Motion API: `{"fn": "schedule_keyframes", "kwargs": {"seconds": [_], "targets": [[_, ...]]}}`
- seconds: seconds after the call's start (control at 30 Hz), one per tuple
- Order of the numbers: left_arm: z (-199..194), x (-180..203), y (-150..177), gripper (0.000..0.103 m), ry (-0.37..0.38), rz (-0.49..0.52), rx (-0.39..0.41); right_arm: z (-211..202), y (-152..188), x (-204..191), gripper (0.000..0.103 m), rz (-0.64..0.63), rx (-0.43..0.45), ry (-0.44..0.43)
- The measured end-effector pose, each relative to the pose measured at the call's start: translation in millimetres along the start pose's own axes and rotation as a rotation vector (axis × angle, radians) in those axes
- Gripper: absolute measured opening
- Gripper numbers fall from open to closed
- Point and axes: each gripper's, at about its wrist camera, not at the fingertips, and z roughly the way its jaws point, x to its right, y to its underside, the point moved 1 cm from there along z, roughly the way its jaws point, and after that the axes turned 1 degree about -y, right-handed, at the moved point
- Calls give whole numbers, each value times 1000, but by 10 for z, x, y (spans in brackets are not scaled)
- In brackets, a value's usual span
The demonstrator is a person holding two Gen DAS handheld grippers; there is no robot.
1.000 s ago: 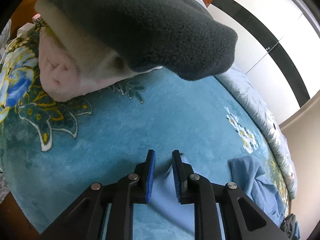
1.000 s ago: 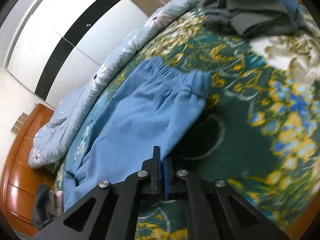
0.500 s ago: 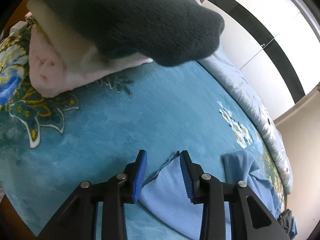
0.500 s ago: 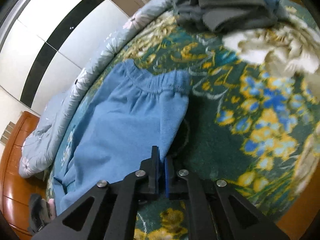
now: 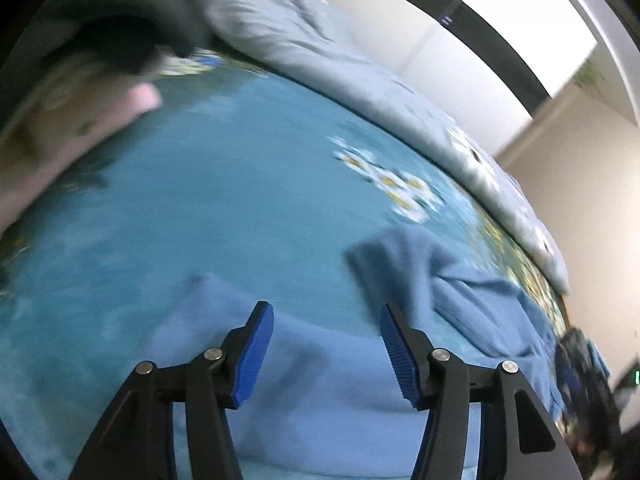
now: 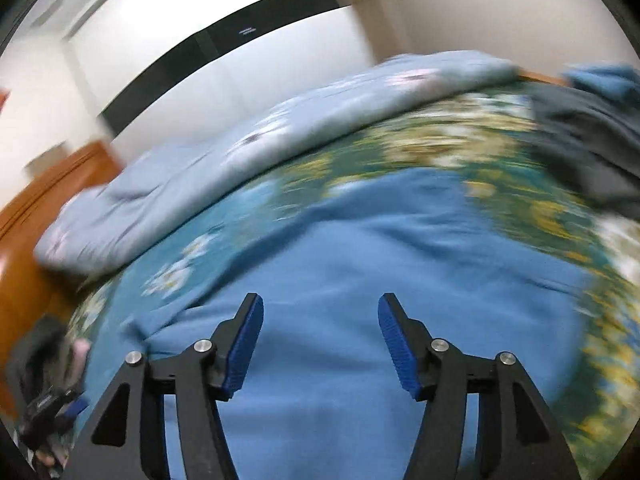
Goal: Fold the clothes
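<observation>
Fleecy blue trousers point(image 6: 360, 248) (rumpled) on plush blanket point(image 5: 200, 200).

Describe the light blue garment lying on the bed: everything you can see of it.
The light blue garment is a soft, fleece-like piece spread mostly flat on the teal floral bedspread. In the left wrist view one part lies flat and another bunches into rumpled folds. Both hand-held grippers hang over it, jaws opening, pads clear of the cloth. Motion blur hides seams and details.

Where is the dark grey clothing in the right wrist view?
The dark grey clothing lies at the upper right edge, on the floral bedspread, right of the blue garment.
</observation>
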Motion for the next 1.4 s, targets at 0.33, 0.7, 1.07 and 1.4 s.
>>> {"fn": "schedule_keyframes", "kwargs": {"seconds": [0.33,0.7,1.07,1.4], "targets": [[698,800,1,65,-59,268,-172,623,6,-735,98,-216,33,-225],[921,934,-136,6,-104,326,-236,467,107,-654,102,-249,85,-242],[657,487,-1406,6,33,-12,-105,576,73,-423,102,-126,71,-220],[1612,-101,-1836,6,31,-263,-245,684,101,-413,102,-131,36,-197]]}}
